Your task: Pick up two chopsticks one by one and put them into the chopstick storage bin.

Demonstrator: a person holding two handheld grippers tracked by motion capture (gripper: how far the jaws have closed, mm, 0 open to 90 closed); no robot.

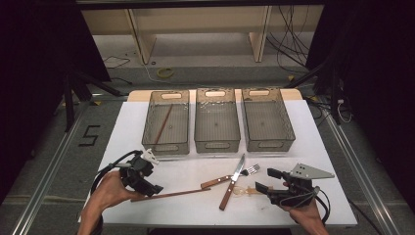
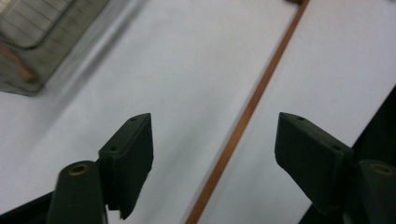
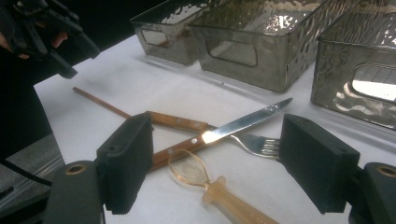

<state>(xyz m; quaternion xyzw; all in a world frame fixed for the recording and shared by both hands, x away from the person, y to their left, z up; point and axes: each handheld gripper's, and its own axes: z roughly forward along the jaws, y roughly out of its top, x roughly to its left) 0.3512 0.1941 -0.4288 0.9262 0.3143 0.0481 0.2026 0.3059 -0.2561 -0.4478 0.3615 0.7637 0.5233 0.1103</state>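
Observation:
A thin wooden chopstick (image 1: 171, 195) lies on the white table near the front. My left gripper (image 1: 149, 178) stands open over its left end, and the chopstick (image 2: 247, 112) runs between the jaws without touching them. At centre front a wooden-handled knife (image 1: 234, 180) lies across a wooden-handled fork (image 1: 230, 177). A translucent amber spoon (image 1: 246, 191) rests beside them. My right gripper (image 1: 266, 180) is open just right of the spoon. In the right gripper view the knife (image 3: 224, 130), fork (image 3: 259, 144) and spoon (image 3: 210, 184) lie ahead of the open jaws.
Three grey see-through bins stand in a row at the back: left bin (image 1: 166, 139), middle bin (image 1: 217, 137), right bin (image 1: 269, 137). The left one holds another chopstick (image 1: 164, 125). The table's front edge is close to both hands.

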